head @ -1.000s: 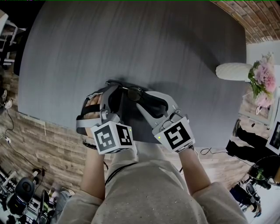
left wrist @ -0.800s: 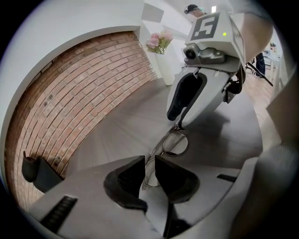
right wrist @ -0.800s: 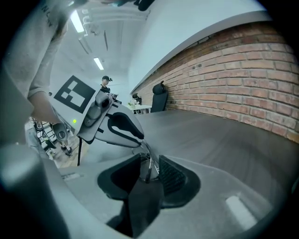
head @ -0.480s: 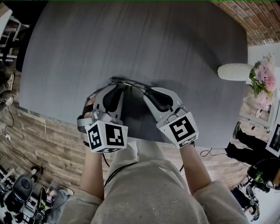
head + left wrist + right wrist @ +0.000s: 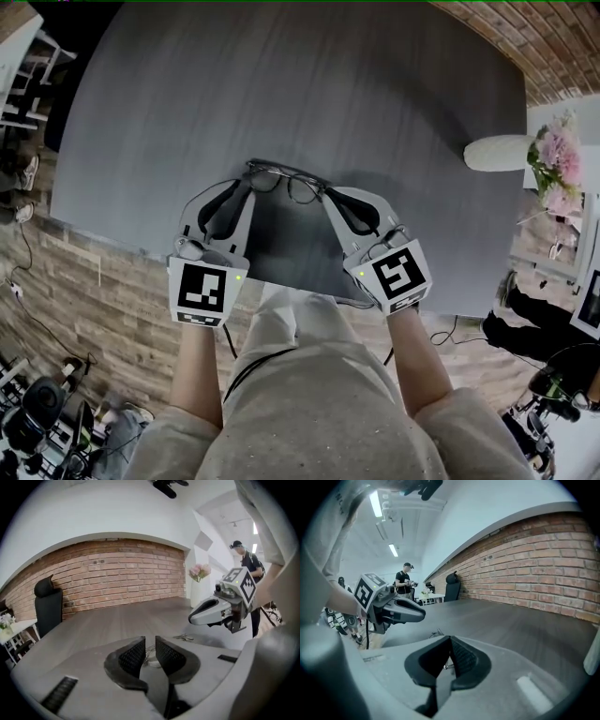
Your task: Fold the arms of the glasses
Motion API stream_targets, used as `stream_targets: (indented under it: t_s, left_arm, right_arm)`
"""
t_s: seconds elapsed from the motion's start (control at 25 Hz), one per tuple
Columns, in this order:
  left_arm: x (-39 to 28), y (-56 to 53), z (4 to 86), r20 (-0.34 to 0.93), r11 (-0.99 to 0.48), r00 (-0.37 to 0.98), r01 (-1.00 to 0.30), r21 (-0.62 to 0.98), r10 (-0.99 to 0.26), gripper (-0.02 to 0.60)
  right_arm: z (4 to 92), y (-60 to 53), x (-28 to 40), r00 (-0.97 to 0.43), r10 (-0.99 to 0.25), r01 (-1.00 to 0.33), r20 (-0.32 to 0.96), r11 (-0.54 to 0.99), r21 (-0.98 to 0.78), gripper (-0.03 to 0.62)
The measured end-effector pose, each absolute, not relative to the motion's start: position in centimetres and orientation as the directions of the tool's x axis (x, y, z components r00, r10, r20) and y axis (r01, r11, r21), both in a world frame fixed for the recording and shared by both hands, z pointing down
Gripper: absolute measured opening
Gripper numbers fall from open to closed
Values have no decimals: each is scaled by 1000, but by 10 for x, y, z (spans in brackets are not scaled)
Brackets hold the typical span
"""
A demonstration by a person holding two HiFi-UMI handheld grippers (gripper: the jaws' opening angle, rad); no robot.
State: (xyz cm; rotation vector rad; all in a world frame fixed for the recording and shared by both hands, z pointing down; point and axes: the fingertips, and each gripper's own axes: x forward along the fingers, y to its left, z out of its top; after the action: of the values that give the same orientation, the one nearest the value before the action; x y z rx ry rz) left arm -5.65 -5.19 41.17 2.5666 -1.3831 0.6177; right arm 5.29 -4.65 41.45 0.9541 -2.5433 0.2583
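Two tools meet on one pair of glasses. The left tool has its jaws drawn narrow on the left end of the glasses, with thin wire showing in the slit between its ribbed black pads. The right tool has just been closing and now pinches the right end. Its pads touch at the tips, with a small metal bit of the frame caught between them. Both tools have smooth, curved, light-grey shells. The glasses span the gap between them over the near half of the counter; whether they touch its surface I cannot tell. The frame is fine dark wire with two roundish clear lenses and a slim bridge, and the arms are too thin to make out. The counter is matte grey with a faint grain and a rounded outline. At its far right stands a white vase of pink flowers. A wood-plank floor lies below, and a red brick wall stands beyond.
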Motion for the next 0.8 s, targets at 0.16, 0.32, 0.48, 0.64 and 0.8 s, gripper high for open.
stream_targets:
  t_s: [0.16,0.32,0.48,0.64,0.8]
  left_arm:
    - [-69,-47,393,376,-515,458,-855,-63,-806,51]
    - [-76,-47,374,328,-484,441,-873,-59,-835,35]
    - [-84,-47,354,272,-454,429,-890,-33,-861,10]
    - [-93,-47,336,239,-436,416,-899,-35,-878,-2]
    - [-99,-49,319,199,-427,413,-904,-32,-889,-2]
  right_arm:
    - [397,-42,52,-681,-609,-668,406,744,-5,1]
    - [374,-44,53,-679,-638,-675,363,737,33,0]
    - [355,-48,55,-677,-659,-682,329,729,57,0]
    - [337,-49,56,-679,-673,-689,293,722,63,0]
    - [324,-53,58,-669,-693,-704,268,707,72,0]
